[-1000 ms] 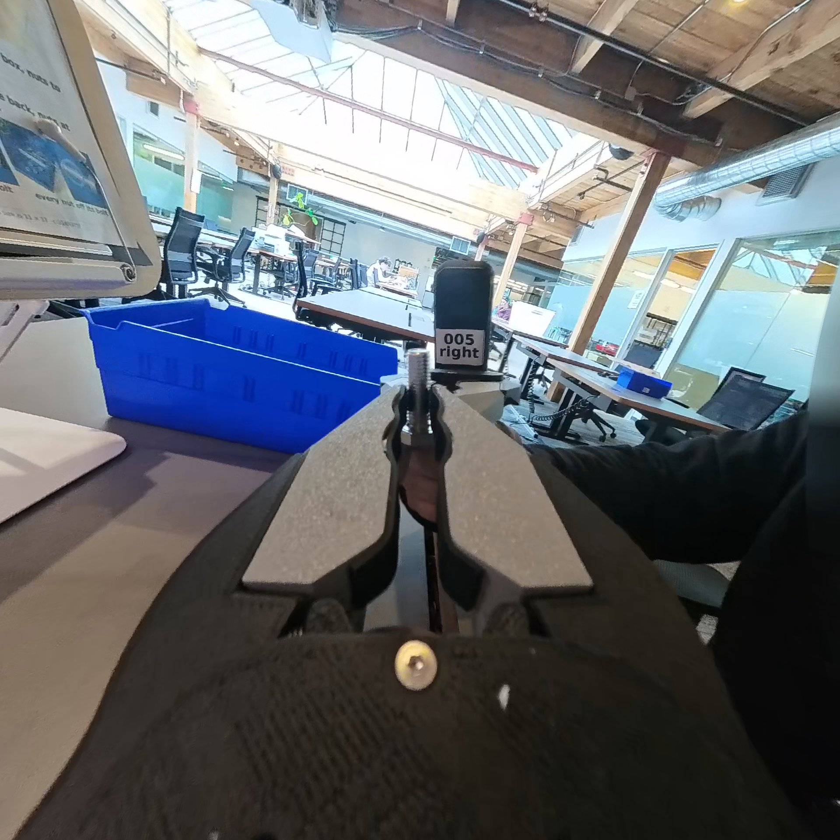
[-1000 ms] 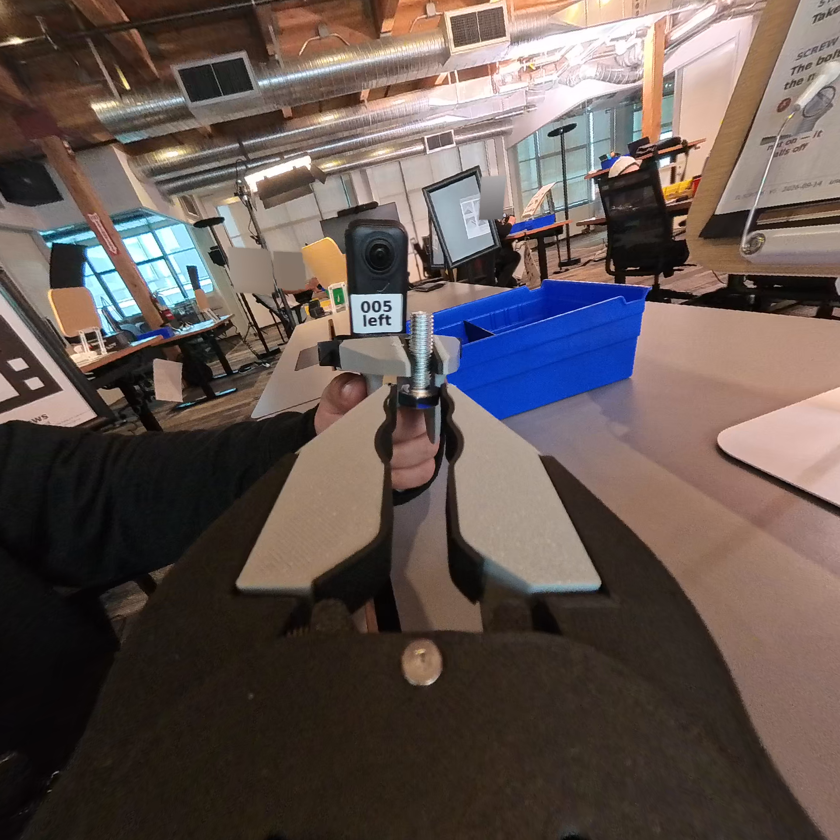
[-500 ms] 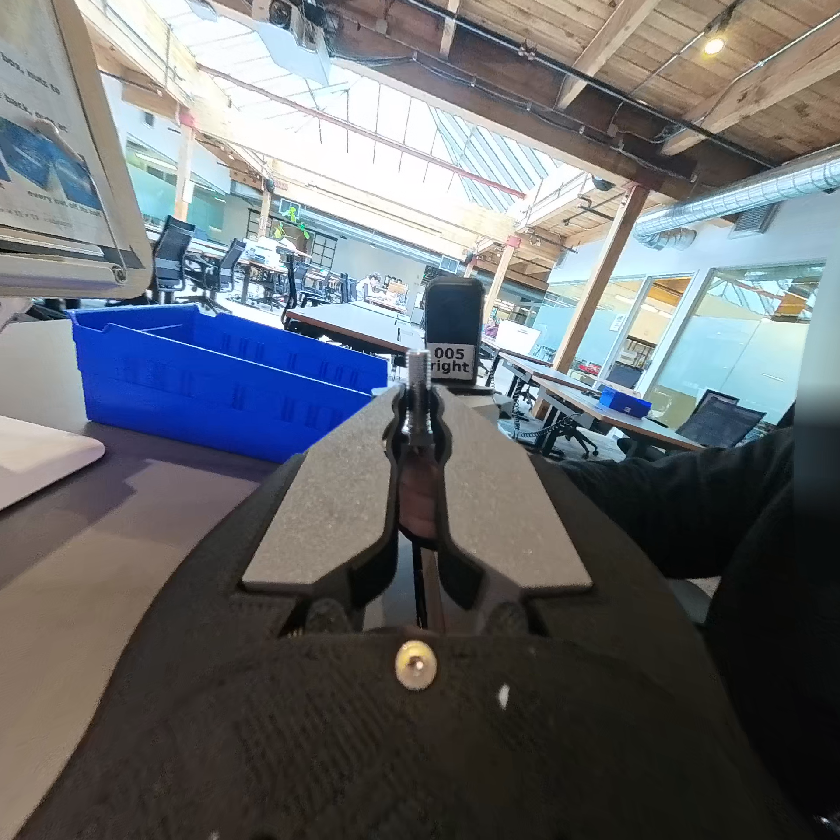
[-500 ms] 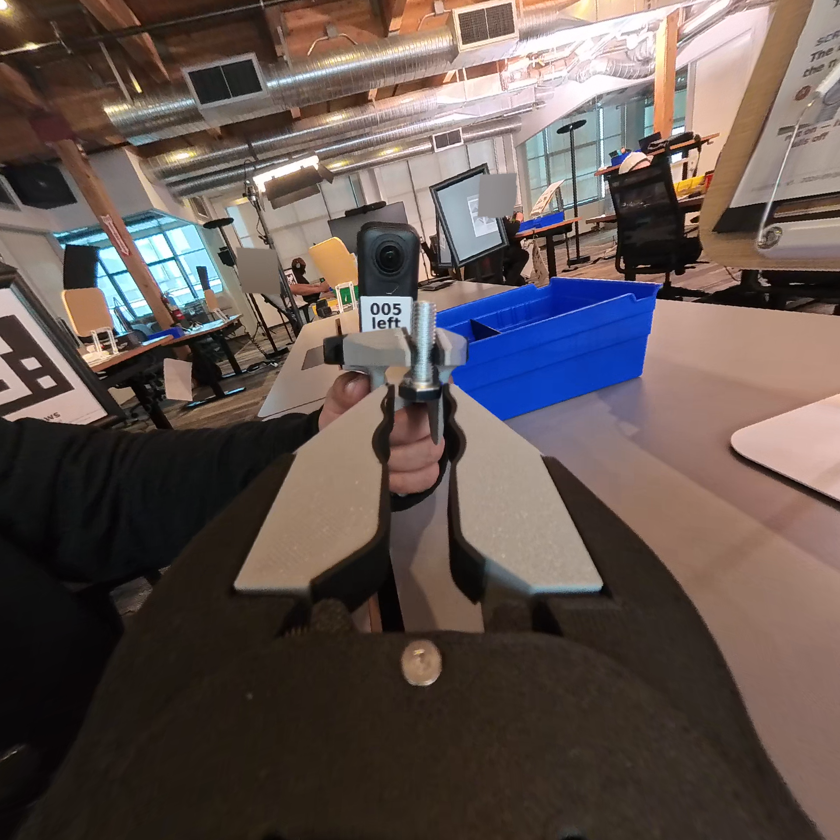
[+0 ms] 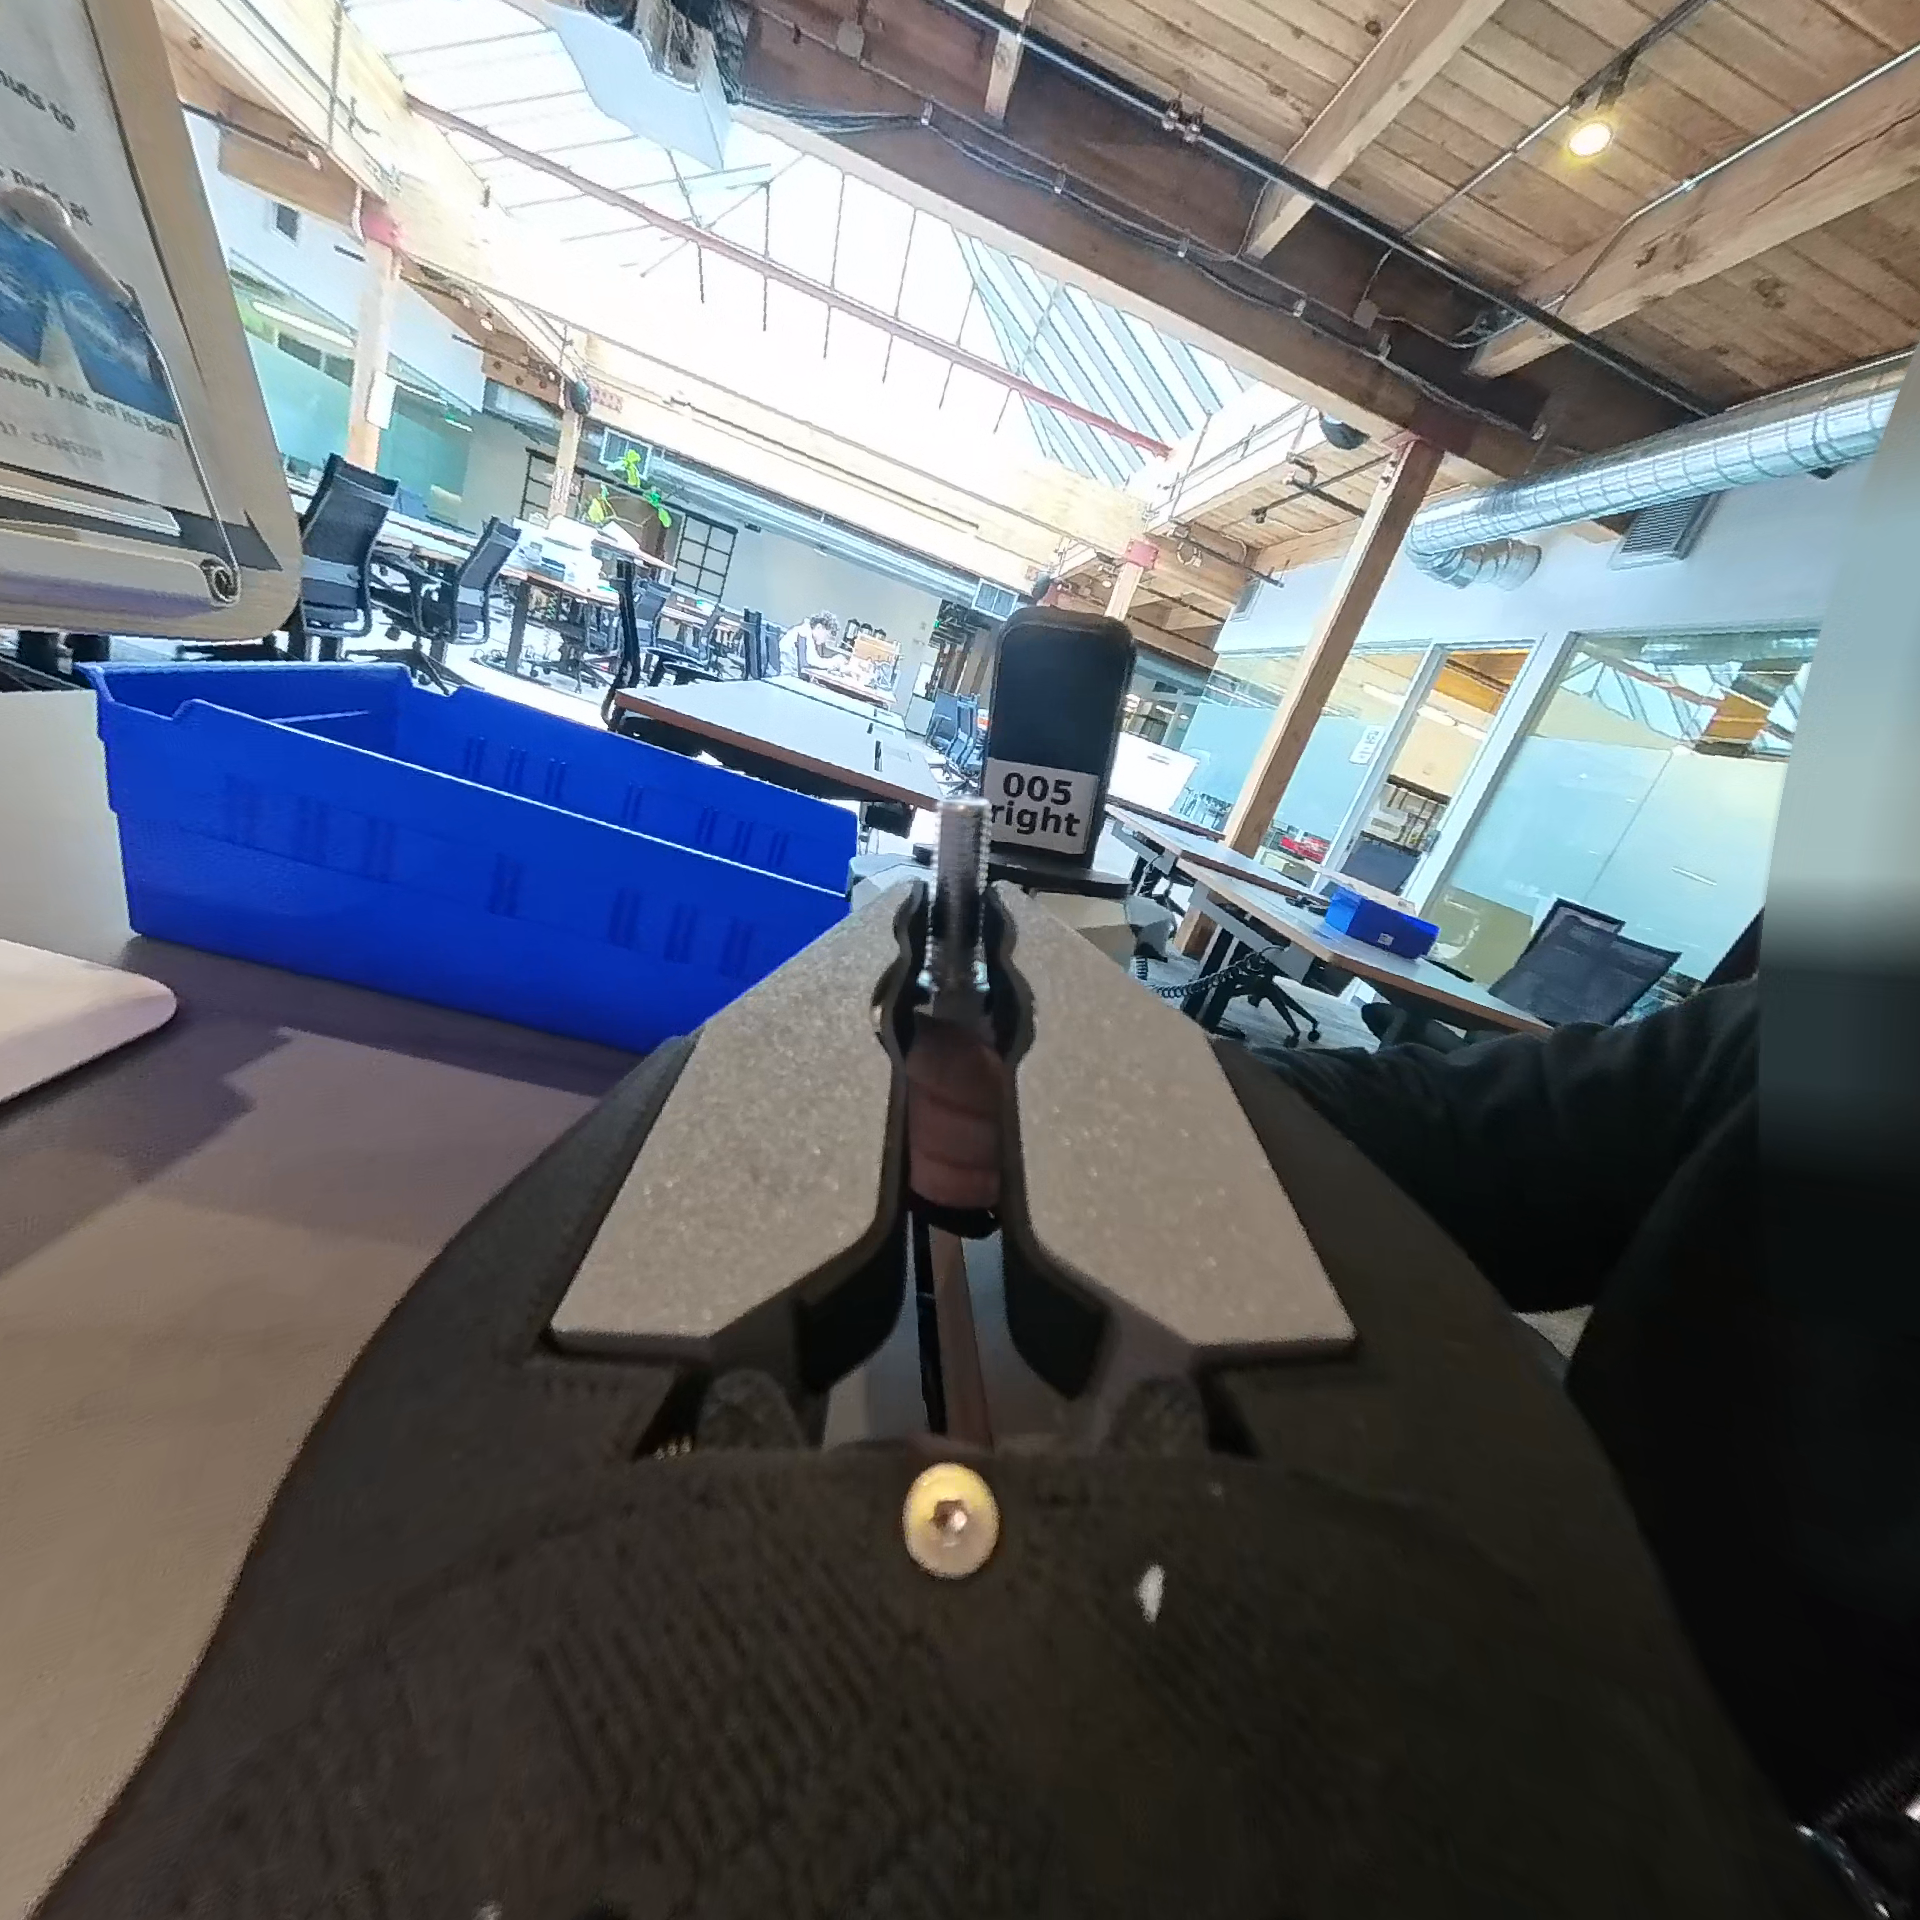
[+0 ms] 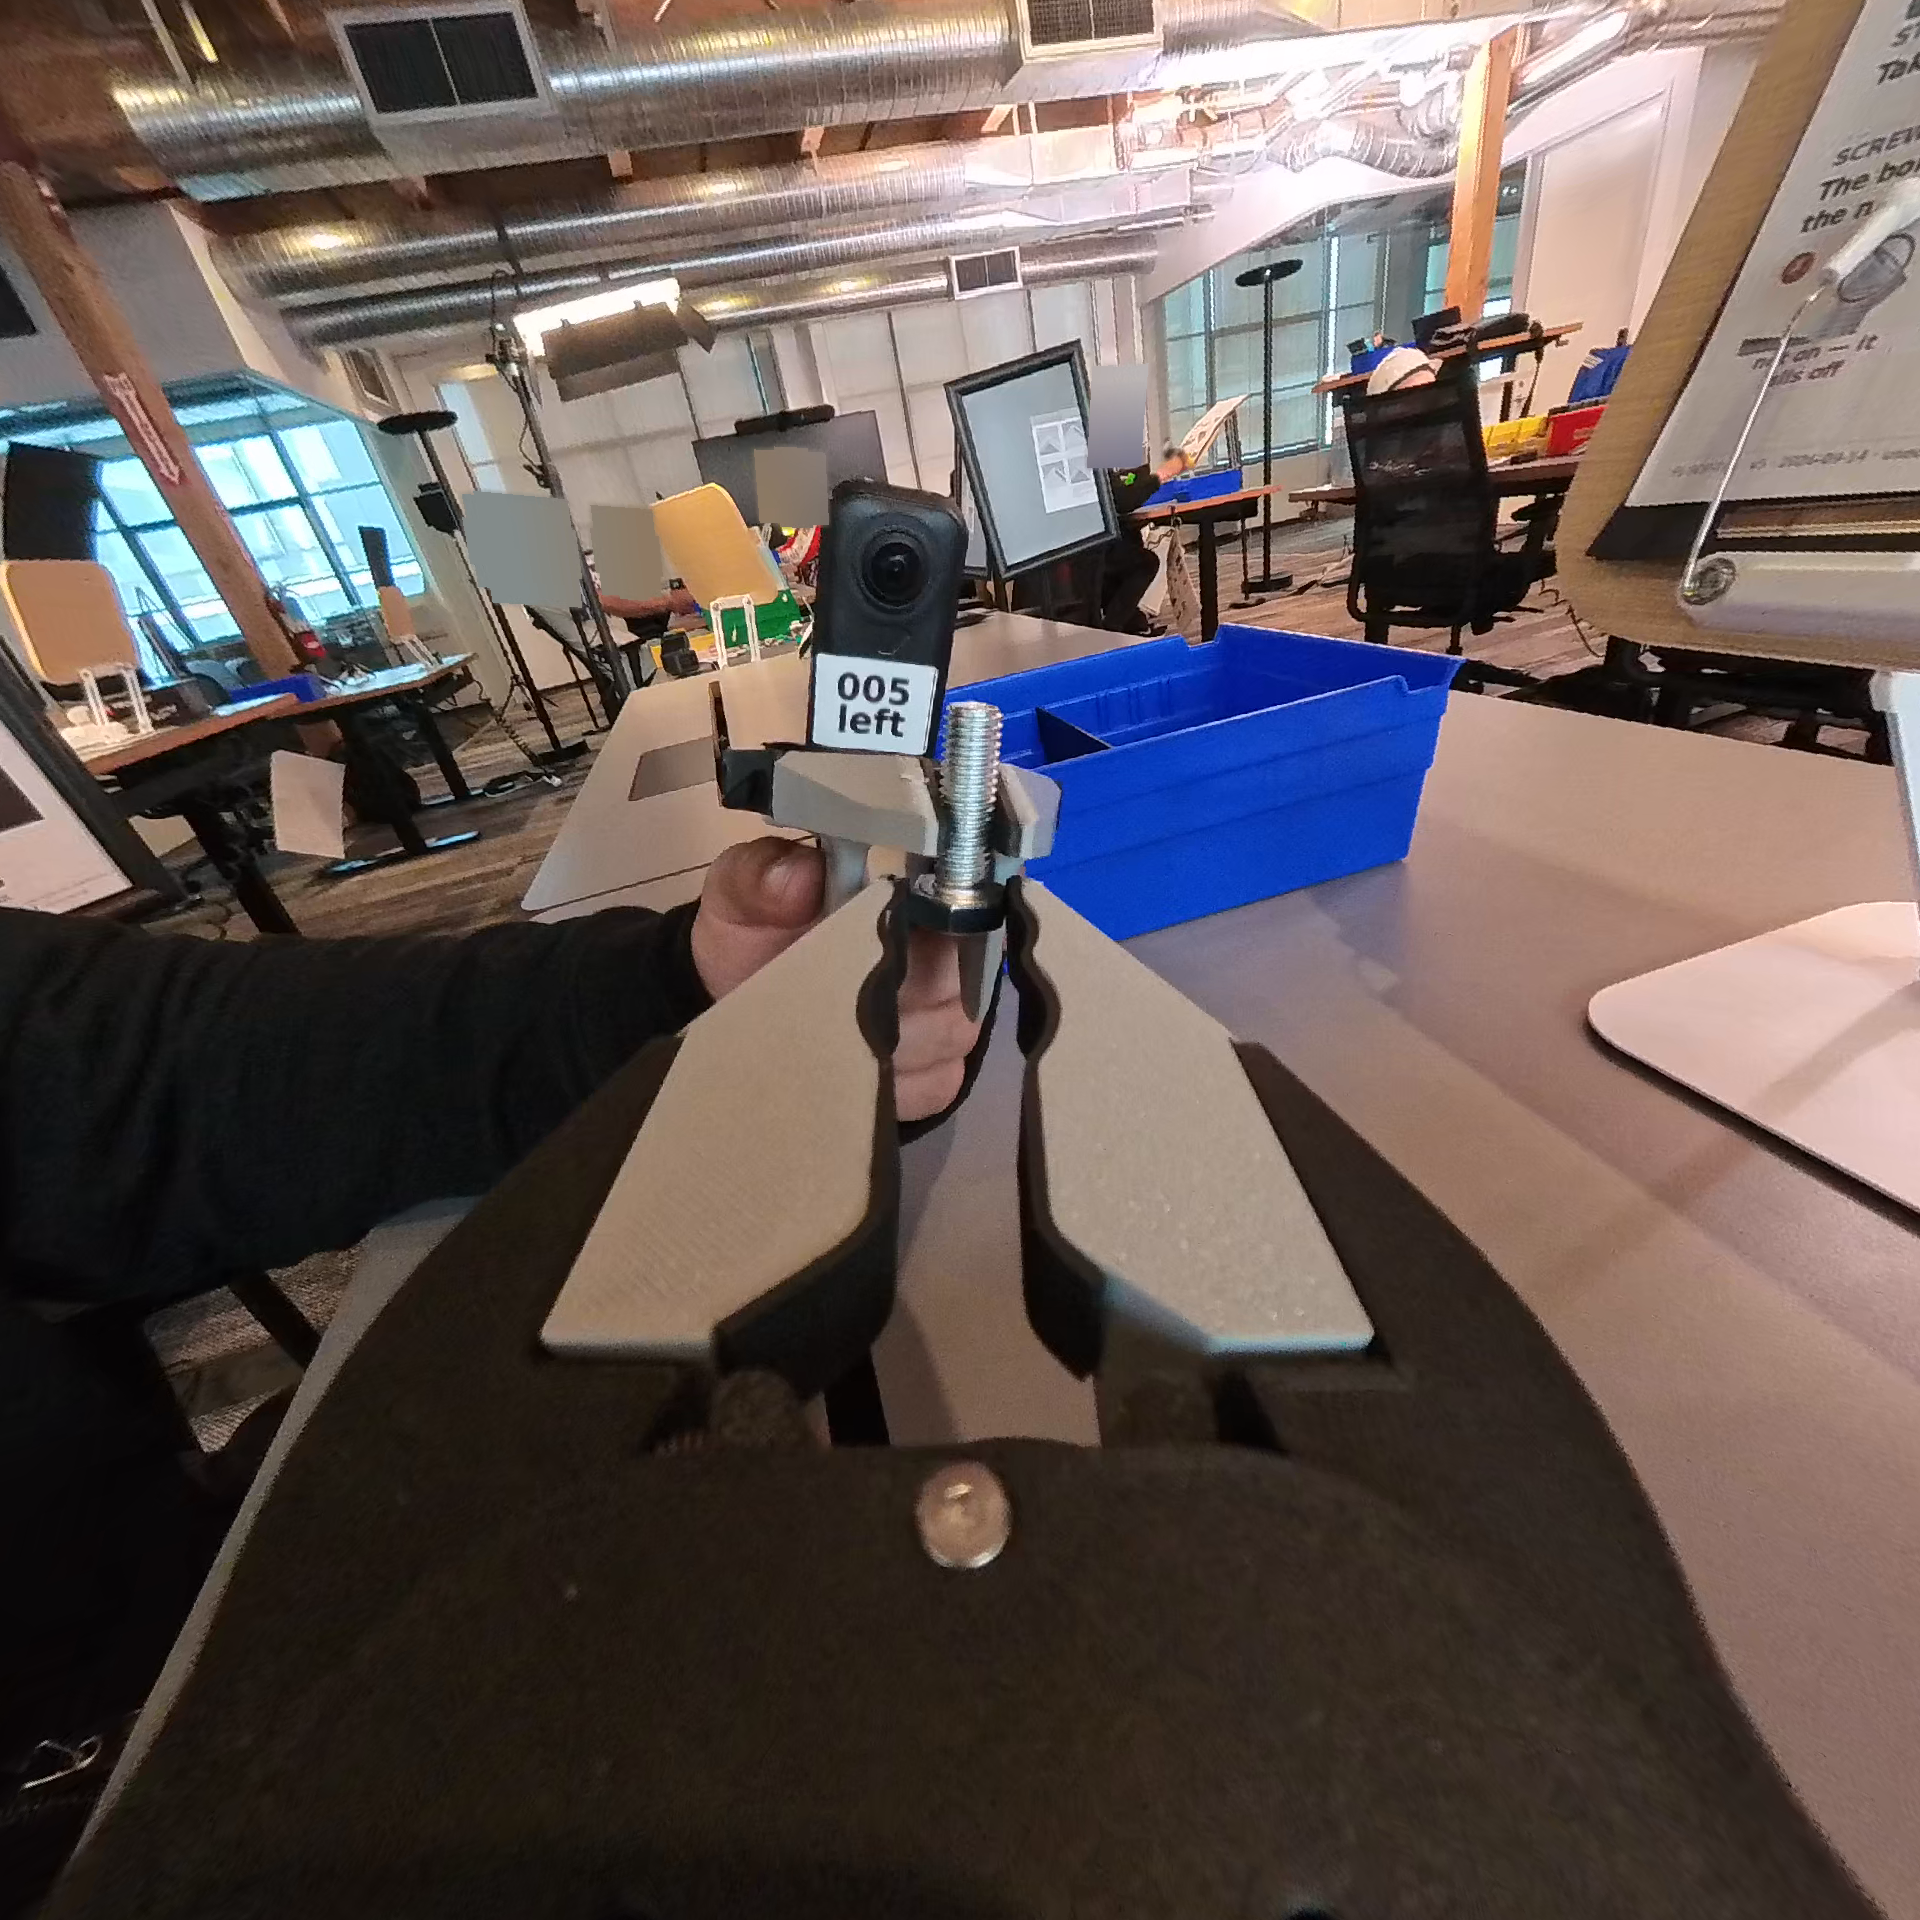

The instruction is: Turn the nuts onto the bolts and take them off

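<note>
left claw: the left gripper is pinched tight on the bolt, dead centre of the left wrist view, threaded end pointing up past the tips

right claw: the right gripper is clamped on the dark hex nut, centre of the right wrist view, and the bolt's shaft stands straight up through it

bolt vs claws: the left one grips it mid-shaft, the nut sits lower down on the thread, with a good stretch of thread bare above

risk, cross-thread: if either wrist tilts mid-turn, I'd guess the nut binds

risk, slip: smooth threads against the fingers, so the bolt could spin with the nut instead of holding

risk, drop: it's all held over the grey table, so a loosened nut could bounce away

further out: blue bin, centre right of the right view, well apart from both claws
</note>
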{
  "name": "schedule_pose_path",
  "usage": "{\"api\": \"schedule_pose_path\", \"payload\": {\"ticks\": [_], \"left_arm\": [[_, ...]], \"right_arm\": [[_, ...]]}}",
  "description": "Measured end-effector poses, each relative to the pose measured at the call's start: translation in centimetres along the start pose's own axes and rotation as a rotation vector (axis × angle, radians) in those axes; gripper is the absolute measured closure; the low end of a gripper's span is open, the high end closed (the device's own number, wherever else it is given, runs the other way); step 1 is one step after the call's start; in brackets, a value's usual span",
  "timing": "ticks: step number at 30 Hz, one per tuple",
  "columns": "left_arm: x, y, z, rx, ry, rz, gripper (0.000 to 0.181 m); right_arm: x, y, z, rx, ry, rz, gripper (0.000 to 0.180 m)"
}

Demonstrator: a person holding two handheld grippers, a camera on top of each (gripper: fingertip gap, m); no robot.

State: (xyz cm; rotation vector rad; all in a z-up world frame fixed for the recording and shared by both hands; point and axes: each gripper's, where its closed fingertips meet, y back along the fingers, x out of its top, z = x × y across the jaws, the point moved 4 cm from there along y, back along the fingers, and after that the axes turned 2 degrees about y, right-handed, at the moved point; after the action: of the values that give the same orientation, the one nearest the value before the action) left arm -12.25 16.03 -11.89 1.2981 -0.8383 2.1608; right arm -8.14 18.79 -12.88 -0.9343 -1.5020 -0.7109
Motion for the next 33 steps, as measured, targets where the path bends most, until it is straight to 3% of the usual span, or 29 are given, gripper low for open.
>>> {"api": "schedule_pose_path", "payload": {"ticks": [19,21,25,29,33], "left_arm": [[-0.2,0.1,0.3,0.038,-0.09,-0.076,0.174],[0.0,0.3,0.0,0.064,-0.103,-0.075,0.174],[1.0,1.7,-0.9,0.099,-0.069,-0.028,0.174],[0.9,2.3,-1.4,0.135,-0.115,-0.043,0.174],[0.8,1.9,-0.6,0.108,-0.163,-0.066,0.174]], "right_arm": [[-0.2,-0.1,-0.1,0.036,-0.026,-0.012,0.164],[-0.2,0.3,0.5,0.01,-0.03,-0.039,0.158],[-0.9,1.4,2.6,-0.128,-0.011,-0.15,0.159],[-4.1,1.9,5.3,-0.324,0.036,-0.409,0.16],[-7.2,1.6,6.7,-0.394,0.042,-0.612,0.158]]}}
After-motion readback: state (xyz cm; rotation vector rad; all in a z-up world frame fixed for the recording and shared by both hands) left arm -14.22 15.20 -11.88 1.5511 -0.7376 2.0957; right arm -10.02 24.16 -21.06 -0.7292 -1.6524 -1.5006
